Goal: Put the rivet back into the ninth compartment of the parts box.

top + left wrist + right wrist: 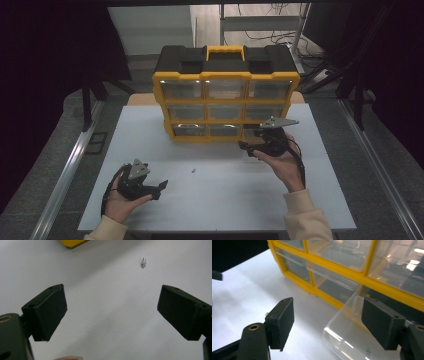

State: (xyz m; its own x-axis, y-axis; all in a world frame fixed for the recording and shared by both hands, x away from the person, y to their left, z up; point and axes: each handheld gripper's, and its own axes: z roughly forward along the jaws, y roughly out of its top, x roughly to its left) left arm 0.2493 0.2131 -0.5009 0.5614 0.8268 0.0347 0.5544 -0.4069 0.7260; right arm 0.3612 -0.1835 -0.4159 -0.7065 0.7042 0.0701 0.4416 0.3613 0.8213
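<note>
Right hand-held gripper (248,146) sits at the bottom right corner of the organizer (226,92), jaws spread wide. In the right gripper view there's a clear drawer (352,335) pulled out of the bottom row, lying between and below the jaws, but the pads aren't pressing on it. Can't tell if the right jaw brushes the drawer wall.

Left hand-held gripper (161,186) rests low near the front left of the table (150,145), jaws spread too, nothing between them. It points toward a tiny screw (192,170) lying loose on the bare tabletop, well apart from both grippers and in front of the organizer.

Table is a plain pale grey sheet. The organizer is yellow-framed with a black top and a yellow handle, three rows of see-through drawers, standing at the far middle. Room is dark around it, with metal rails on the floor at both sides and some cables and a rack at the back.

The left gripper view makes the screw (143,262) clear, a short metal thing, plus a yellow corner of the organizer at the top edge. The high view just gives a speck. The pulled-out drawer is plain in the right gripper view, while from above the hand covers most of it.
</note>
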